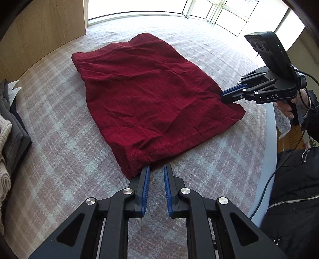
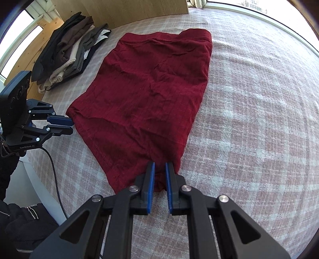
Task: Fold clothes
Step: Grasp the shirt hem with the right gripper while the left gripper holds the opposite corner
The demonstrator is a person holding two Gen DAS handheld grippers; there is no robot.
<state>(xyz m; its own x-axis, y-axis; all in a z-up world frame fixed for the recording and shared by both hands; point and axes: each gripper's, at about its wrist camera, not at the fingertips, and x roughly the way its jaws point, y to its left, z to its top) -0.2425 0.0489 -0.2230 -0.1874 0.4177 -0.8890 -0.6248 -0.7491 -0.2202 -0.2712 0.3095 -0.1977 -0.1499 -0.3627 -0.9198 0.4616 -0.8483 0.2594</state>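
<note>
A dark red ribbed garment (image 1: pixel 147 95) lies folded in a rough rectangle on the plaid bed cover (image 1: pixel 59 149); it also shows in the right wrist view (image 2: pixel 147 95). My left gripper (image 1: pixel 157 168) is open, its fingertips just at the garment's near hem corner, with no cloth between them. It shows at the left of the right wrist view (image 2: pixel 70 124), beside the hem corner. My right gripper (image 2: pixel 159 165) has its jaws slightly apart around the other near corner, with red cloth between the fingers. It shows in the left wrist view (image 1: pixel 224 97), its tips at the garment's right edge.
A stack of folded clothes (image 2: pixel 67 51) in black, brown, beige and grey lies at the far left of the bed, by a wooden headboard (image 2: pixel 123 10). The bed's near edge (image 1: pixel 273 139) and the person's dark jacket (image 1: pixel 295 189) are close by. Windows (image 1: pixel 209 10) lie beyond.
</note>
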